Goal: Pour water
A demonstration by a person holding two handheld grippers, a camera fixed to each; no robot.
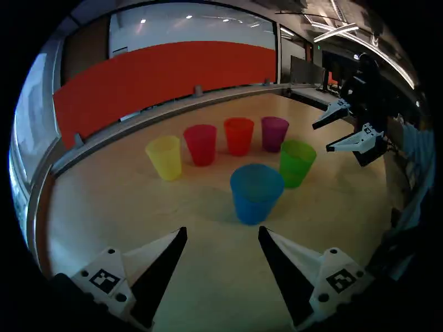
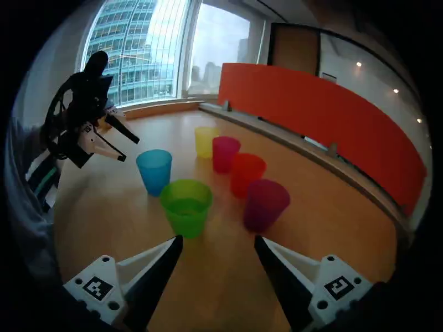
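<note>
Several plastic cups stand upright on a wooden table [image 1: 166, 221]. In the left gripper view a blue cup [image 1: 256, 192] is nearest, just beyond my open left gripper [image 1: 221, 232]; behind it stand a green cup [image 1: 296, 161], a yellow cup [image 1: 165, 156], a red cup [image 1: 201, 144], an orange cup [image 1: 239, 135] and a purple cup [image 1: 274, 133]. My right gripper [image 1: 331, 135] hovers open at the right. In the right gripper view my right gripper [image 2: 217, 239] is open just short of the green cup [image 2: 186, 207], which holds some liquid. The left gripper [image 2: 130, 148] hangs open beside the blue cup [image 2: 154, 171].
A long orange wall panel [image 1: 166, 74] runs behind the table's far edge [image 1: 166, 113]. Tall windows [image 2: 144, 50] stand past the table in the right gripper view. A person's sleeve [image 2: 33, 166] sits at that view's left edge. Bare tabletop [image 2: 332, 221] lies right of the purple cup [image 2: 264, 203].
</note>
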